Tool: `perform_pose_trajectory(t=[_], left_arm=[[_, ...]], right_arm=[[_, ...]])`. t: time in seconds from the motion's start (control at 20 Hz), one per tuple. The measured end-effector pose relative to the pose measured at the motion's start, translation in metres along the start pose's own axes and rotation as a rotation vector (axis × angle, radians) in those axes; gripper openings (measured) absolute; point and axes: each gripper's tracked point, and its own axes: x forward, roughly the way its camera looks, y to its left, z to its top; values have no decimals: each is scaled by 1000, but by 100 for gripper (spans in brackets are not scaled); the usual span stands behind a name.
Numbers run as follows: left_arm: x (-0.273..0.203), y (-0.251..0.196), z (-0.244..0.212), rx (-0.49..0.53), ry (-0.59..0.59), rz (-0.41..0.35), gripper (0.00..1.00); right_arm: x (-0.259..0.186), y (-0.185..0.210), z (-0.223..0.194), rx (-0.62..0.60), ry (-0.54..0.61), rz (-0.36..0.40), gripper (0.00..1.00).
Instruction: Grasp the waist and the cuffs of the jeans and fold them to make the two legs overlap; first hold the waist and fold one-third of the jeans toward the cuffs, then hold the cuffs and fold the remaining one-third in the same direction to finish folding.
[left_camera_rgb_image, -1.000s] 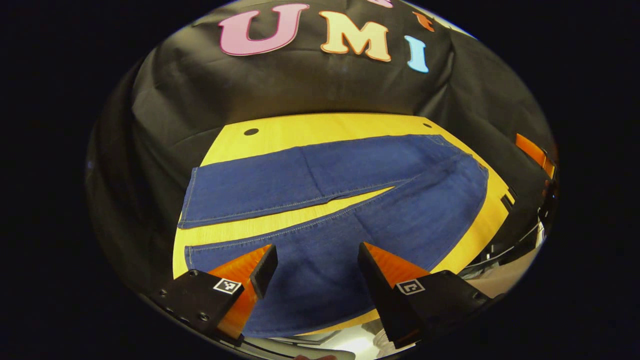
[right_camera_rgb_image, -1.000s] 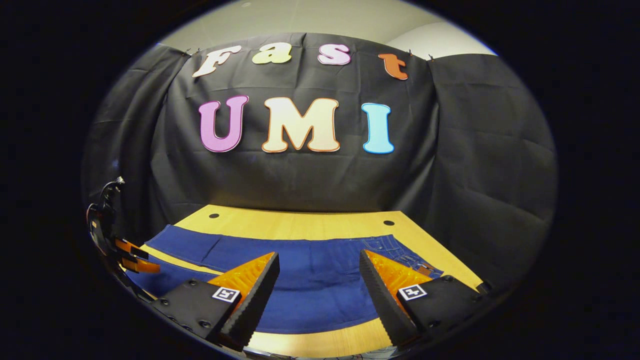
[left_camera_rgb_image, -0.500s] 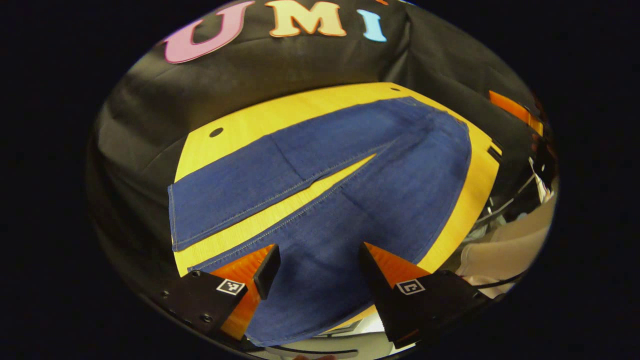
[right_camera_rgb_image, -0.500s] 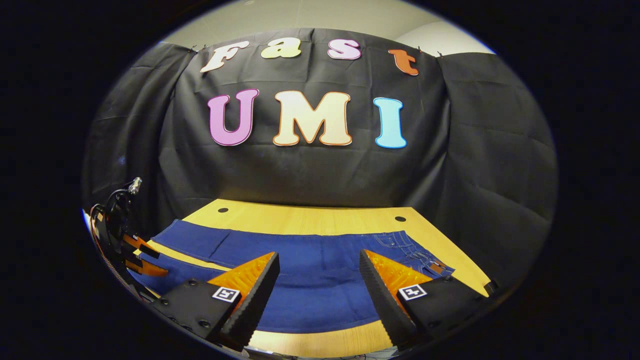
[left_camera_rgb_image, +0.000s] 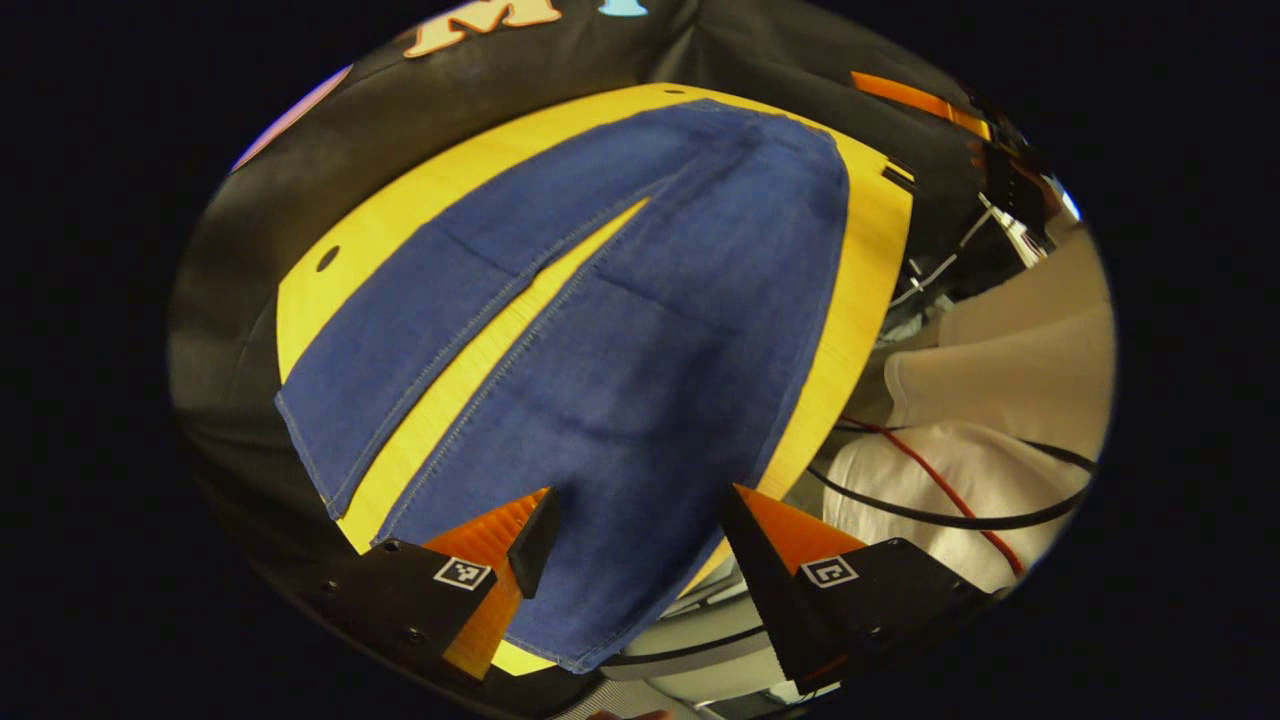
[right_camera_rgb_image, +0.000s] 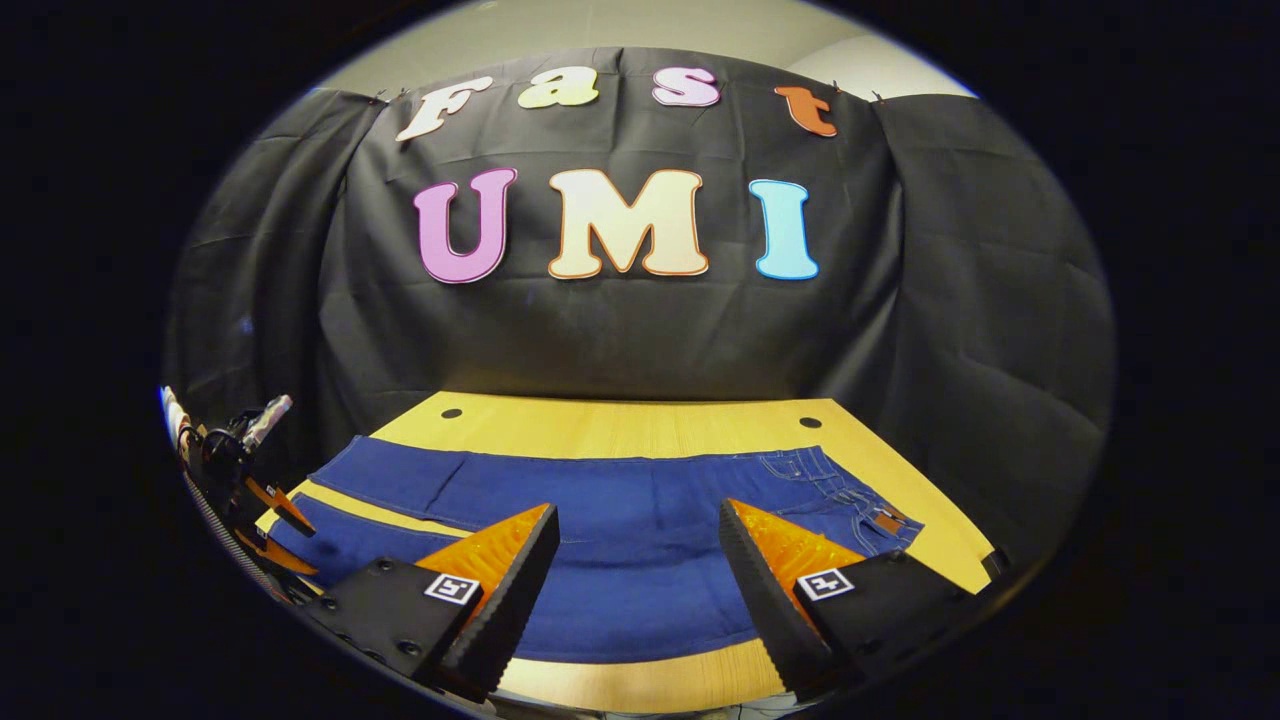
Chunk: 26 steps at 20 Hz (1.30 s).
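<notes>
the jeans (left_camera_rgb_image: 640, 330) lay flat, legs apart, on the table (right_camera_rgb_image: 640, 425). both the left gripper (left_camera_rgb_image: 632, 525) and right gripper (right_camera_rgb_image: 638, 540) were spread wide, holding nothing. limp denim would likely sag; grip the waist (right_camera_rgb_image: 850, 495) and cuffs (left_camera_rgb_image: 310, 450).

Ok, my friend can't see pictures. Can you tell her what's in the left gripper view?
A pair of blue jeans lies flat on a yellow wooden table, its two legs spread apart with a strip of table between them. The left gripper hangs open over the near leg's cuff end, touching nothing. A person's light clothing and cables show at the right.
</notes>
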Motion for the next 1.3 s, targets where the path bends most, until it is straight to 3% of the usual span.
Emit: perform_pose_trajectory(t=[0.3, 0.9, 1.3], left_arm=[[13, -8, -25, 5, 101, -107, 96], [26, -5, -44, 139, 202, -18, 91], [25, -7, -46, 136, 216, -5, 99]], right_arm=[[-4, -8, -5, 9, 14, -18, 100], [-6, -28, -19, 55, 44, -74, 100], [7, -23, -27, 80, 66, -63, 100]])
